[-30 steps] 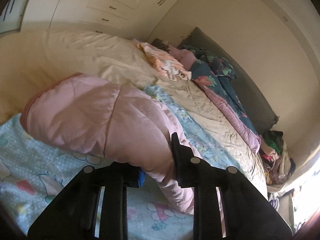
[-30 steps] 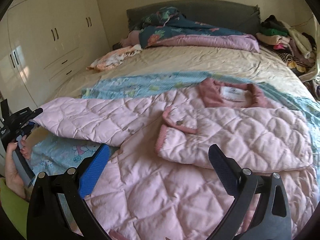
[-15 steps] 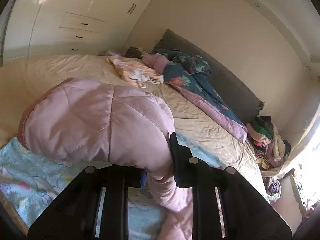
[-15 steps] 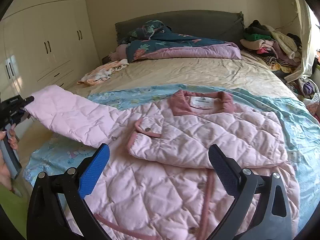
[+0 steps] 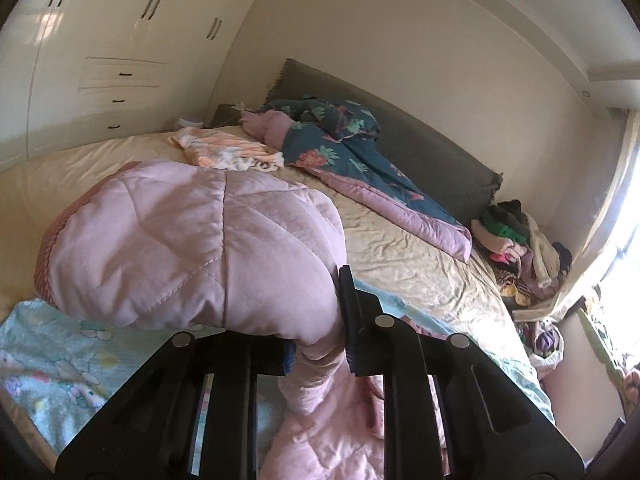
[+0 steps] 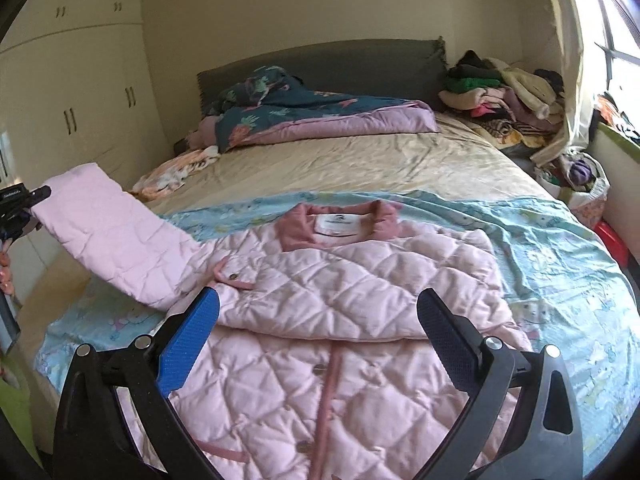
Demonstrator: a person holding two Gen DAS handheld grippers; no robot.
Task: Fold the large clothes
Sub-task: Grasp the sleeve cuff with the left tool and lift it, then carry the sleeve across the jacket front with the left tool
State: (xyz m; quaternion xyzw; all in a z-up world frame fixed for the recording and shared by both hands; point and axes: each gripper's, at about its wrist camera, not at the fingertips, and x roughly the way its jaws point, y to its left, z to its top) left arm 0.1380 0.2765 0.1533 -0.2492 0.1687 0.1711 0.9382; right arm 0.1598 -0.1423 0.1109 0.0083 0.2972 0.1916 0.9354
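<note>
Higher now, the sleeve point(image 6: 108, 236) hangs at nine o'clock, pinched in the left gripper point(image 5: 316, 344). The right gripper point(image 6: 320, 344) gapes wide, holding nothing, over the puffy, soft coat point(image 6: 340, 320) (light, floppy) on the bed point(image 6: 360, 160); its cuff is a good place to hold.

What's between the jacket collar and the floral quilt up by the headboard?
Only blue cartoon sheet, then bare beige bedspread, between collar and floral quilt; right wrist view.

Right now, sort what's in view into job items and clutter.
Job: pink quilted jacket; its raised sleeve, clamped in the left tool; open right tool.
Clutter: dark floral duvet; heaped clothes pile; peach patterned garment.
</note>
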